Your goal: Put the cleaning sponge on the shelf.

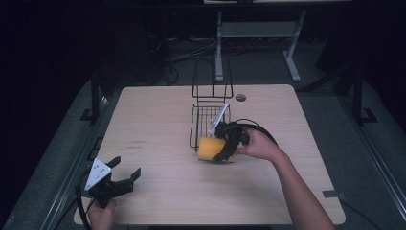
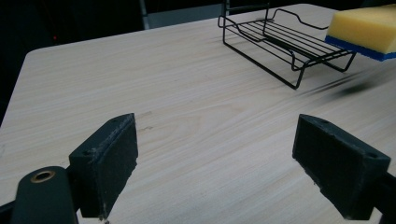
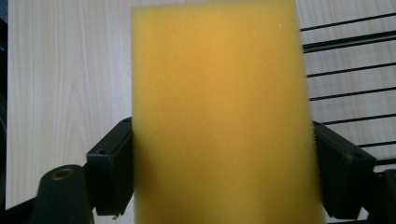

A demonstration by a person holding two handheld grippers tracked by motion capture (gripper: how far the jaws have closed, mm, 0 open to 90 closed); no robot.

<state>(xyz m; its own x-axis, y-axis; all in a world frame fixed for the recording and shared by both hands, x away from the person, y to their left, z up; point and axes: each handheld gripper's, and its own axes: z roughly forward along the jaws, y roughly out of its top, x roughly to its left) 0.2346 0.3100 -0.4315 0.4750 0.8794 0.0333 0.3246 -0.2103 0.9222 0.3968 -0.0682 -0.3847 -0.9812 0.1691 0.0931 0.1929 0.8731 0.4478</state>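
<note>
Nearest the high camera, the table [image 1: 158,124] spreads pale and wide. On its middle stands a black wire rack [image 1: 209,115]. Just at the rack's near end, the right gripper [image 1: 225,148] clamps a yellow sponge [image 1: 210,148], blue-backed, held off the wood. Near the table's left corner, the left gripper [image 1: 125,170] hovers with jaws wide apart.

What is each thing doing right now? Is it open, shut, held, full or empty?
Left tongs: open, holding nothing, low over the near left of the table.
Right tongs: shut on the sponge.
Yellow rectangular foam sponge with a blue underside: held off the table at the rack's near end.
Black wire rack: upright on the table, empty as far as I can see.
Light wooden table: bare around the rack.
</note>
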